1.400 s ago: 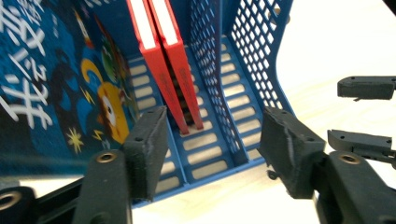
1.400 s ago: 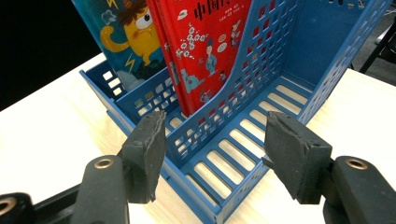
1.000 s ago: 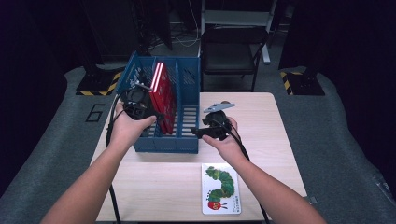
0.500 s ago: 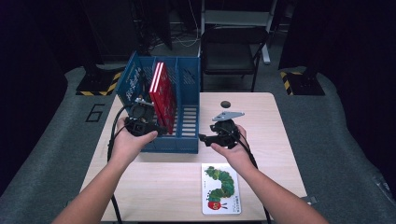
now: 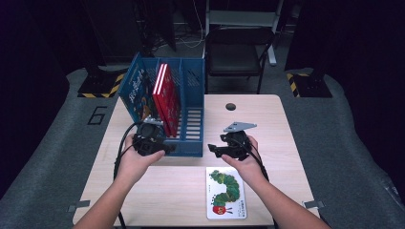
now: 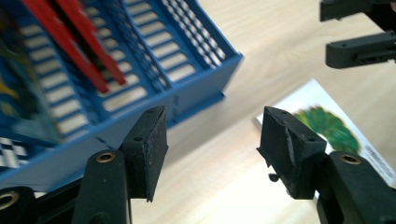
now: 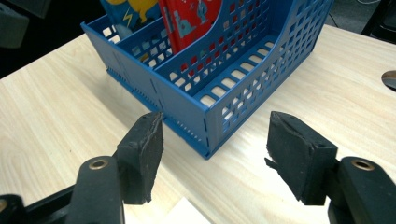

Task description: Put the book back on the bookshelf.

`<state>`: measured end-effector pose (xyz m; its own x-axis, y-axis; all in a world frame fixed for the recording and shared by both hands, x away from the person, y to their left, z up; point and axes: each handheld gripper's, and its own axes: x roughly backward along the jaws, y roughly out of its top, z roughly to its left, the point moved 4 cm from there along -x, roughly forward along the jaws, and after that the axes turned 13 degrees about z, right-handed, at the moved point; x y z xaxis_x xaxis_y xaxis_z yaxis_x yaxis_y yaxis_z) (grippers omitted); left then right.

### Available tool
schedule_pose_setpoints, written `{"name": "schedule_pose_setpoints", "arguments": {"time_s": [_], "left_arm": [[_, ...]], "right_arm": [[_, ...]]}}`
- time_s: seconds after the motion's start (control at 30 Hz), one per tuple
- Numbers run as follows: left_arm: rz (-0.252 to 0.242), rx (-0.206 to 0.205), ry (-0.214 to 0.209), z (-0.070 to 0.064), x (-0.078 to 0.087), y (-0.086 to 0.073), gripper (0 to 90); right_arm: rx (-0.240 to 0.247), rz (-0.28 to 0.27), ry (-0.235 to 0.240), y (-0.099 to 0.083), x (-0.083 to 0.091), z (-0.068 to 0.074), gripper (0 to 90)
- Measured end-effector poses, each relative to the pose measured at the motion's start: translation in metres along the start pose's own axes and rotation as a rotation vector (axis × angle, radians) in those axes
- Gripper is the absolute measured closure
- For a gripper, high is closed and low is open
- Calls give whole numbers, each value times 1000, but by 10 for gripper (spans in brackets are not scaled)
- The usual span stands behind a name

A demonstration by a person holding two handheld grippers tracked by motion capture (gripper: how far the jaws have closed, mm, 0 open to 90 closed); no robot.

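Just now: jaws wide on both sides, nothing held. Left gripper (image 5: 168, 148) at centre left of the high frame, touching or just short of the blue rack (image 5: 193, 90). Right gripper (image 5: 213, 149) just right of centre, beside the rack's near corner. Red book (image 5: 167, 98) upright inside. Caterpillar book (image 5: 225, 193) flat at lower centre, near both grippers.

Left gripper (image 6: 211, 140) gapes empty between blue rack (image 6: 187, 88) and caterpillar book (image 6: 336, 135).

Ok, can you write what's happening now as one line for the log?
left gripper: open, empty | right gripper: open, empty | red book: in blue file rack | caterpillar book: flat on table
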<state>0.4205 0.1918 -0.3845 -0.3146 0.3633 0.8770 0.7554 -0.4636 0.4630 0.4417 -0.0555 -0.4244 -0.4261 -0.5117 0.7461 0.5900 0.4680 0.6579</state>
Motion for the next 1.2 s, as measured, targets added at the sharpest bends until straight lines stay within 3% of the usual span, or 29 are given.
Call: {"name": "schedule_pose_setpoints", "arguments": {"time_s": [0.07,0.23,0.3,0.47,0.5,0.53,0.6,0.77,0.97,1.0,1.2], "left_arm": [[-9,11,-44,-4,-4,-6,416],[-22,19,-68,-6,-10,-15,414],[-19,-24,-41,-9,-16,-23,412],[-2,-55,-55,-18,-26,-31,412],[1,-56,-54,-20,-29,-33,413],[7,-36,-91,-24,-35,-37,455],[-5,-46,-114,-27,-39,-39,499],[9,-77,-138,-32,-53,-44,457],[-10,-70,-153,-40,-69,-49,450],[7,-72,-161,-45,-78,-52,450],[28,-99,-174,-53,-93,-58,426]], "right_arm": [[-6,1,7,-5,1,1,356],[-17,24,11,-17,-1,1,356],[-22,34,9,-24,-3,1,356],[-39,25,15,-33,-1,1,355],[-42,23,14,-35,0,1,354],[-39,22,9,-41,1,2,354],[-37,26,3,-47,1,3,354],[-21,43,-21,-61,-2,4,354],[-52,42,-11,-74,-2,5,353],[-54,45,-17,-77,-2,6,353],[-44,49,-25,-90,3,9,352]]}}
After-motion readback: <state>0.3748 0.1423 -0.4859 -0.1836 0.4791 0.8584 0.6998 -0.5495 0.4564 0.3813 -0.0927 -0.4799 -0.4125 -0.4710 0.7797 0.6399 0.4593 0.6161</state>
